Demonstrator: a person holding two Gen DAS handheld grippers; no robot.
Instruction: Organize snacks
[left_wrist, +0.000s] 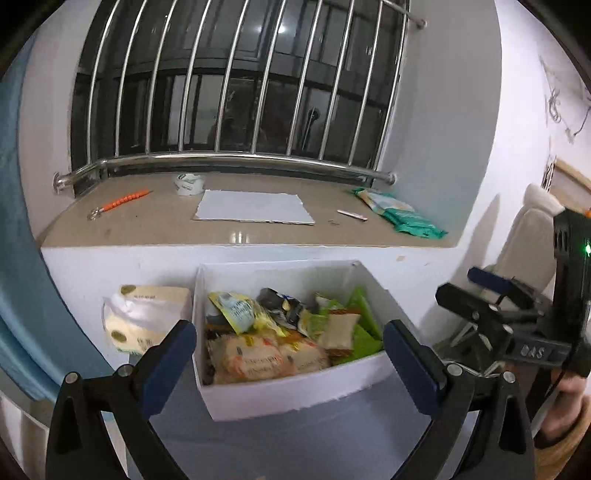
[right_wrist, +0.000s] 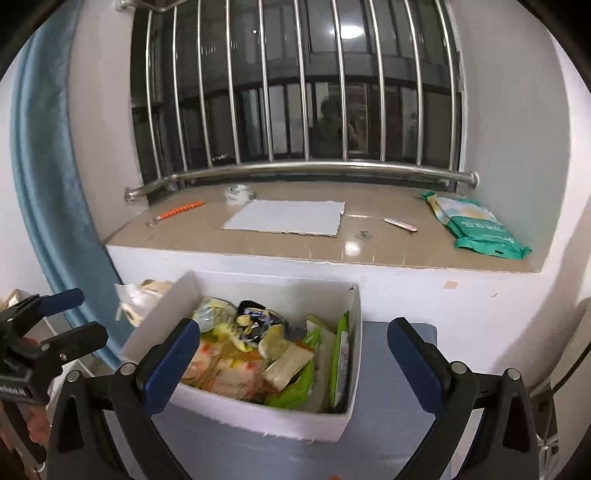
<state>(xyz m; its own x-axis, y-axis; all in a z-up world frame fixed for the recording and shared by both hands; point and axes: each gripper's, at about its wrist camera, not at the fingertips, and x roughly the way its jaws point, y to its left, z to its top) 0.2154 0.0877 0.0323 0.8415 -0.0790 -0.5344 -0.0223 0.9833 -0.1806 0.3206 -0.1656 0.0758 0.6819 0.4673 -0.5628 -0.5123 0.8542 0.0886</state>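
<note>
Both claws spread wide, nothing in them: left claw (left_wrist: 290, 354), right claw (right_wrist: 293, 356). Snacks (left_wrist: 266, 332) piled in the white box (left_wrist: 280, 397) on the grey worktop (right_wrist: 388, 387), under the sill.

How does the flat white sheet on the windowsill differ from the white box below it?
The white sheet lies flat and bare on the windowsill; the white box stands open-topped, lower down on a grey surface. The sheet holds nothing; the box is full of snack packets. Both are white with rough-cut edges.
</note>
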